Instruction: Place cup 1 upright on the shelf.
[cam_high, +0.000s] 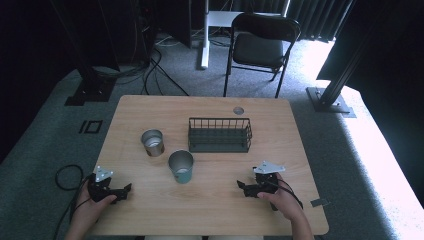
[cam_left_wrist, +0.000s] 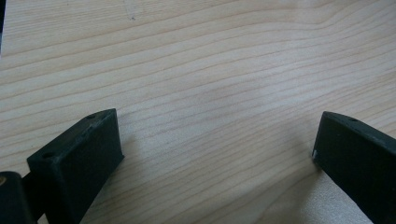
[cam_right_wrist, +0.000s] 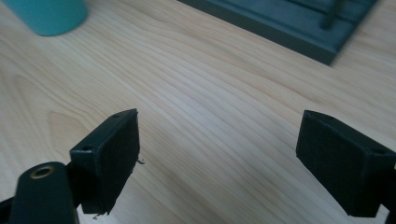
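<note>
Wooden table (cam_high: 210, 205) bears wire basket (cam_high: 220, 135), teal cup (cam_high: 180, 166), apparently steel cup (cam_high: 152, 142) (both upright).

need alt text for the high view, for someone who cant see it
A person's hands rest two open grippers, left gripper and right gripper, on the near edge of a wooden table. Farther back stand a teal cup, a silver cup and a dark wire basket. Behind the table is a black folding chair on grey carpet.
</note>
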